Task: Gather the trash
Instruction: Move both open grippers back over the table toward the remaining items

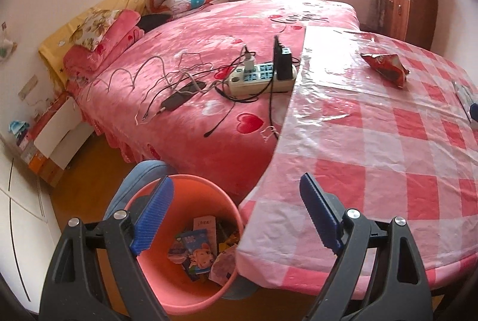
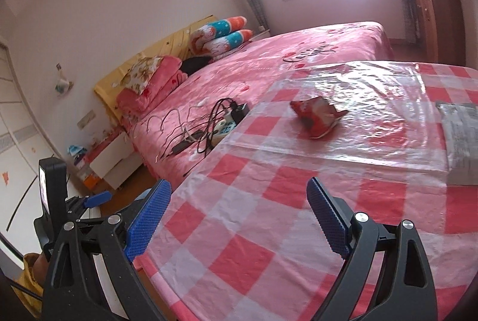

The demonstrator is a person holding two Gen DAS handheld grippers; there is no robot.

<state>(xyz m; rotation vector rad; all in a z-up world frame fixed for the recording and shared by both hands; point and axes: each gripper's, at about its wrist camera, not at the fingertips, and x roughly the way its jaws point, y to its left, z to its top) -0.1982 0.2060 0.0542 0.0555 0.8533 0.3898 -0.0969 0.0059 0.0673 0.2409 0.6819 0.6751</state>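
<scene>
A crumpled red snack wrapper [image 1: 385,68] lies on the table's clear plastic sheet, and also shows in the right wrist view [image 2: 316,115]. A pink trash bin [image 1: 182,285] stands on the floor by the table corner and holds several packets. My left gripper [image 1: 236,213] is open and empty, above the bin and the table edge. My right gripper [image 2: 239,216] is open and empty above the near part of the checked table [image 2: 269,231], well short of the wrapper. The left gripper's body shows at the left of the right wrist view [image 2: 74,201].
A bed with a pink cover [image 1: 194,58] stands left of the table, with a power strip [image 1: 260,79] and tangled cables on it. Grey papers [image 2: 460,141] lie on the table's right side. A wooden cabinet [image 1: 409,10] stands at the back right.
</scene>
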